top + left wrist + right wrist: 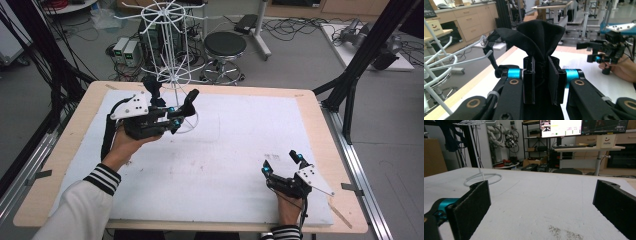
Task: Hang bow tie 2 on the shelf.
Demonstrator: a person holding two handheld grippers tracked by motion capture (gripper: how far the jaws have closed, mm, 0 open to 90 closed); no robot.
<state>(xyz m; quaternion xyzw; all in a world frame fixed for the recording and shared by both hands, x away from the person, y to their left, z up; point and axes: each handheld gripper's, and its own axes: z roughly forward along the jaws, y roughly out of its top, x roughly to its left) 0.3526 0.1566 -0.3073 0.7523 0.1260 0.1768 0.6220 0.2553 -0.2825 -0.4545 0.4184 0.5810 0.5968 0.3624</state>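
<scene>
High view: pale wooden table (pixel 320 107) under a white padded mat (pixel 225 150), tall white wire display rack (pixel 172 55) standing at its far left. Left gripper (pixel 179 114) raised just beside the rack, jaws pinched on a black fabric item (pixel 537 37), its folds bunched above the pads. Right gripper (pixel 281 164) resting low on the mat's near right, jaws spread wide, nothing between them.

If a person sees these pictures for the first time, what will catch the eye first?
Probably the white wire rack, standing tall at the far edge of the table. Next, the left claw beside it, shut on a black cloth item near the rack's arms. The right claw rests open at the near right.
</scene>
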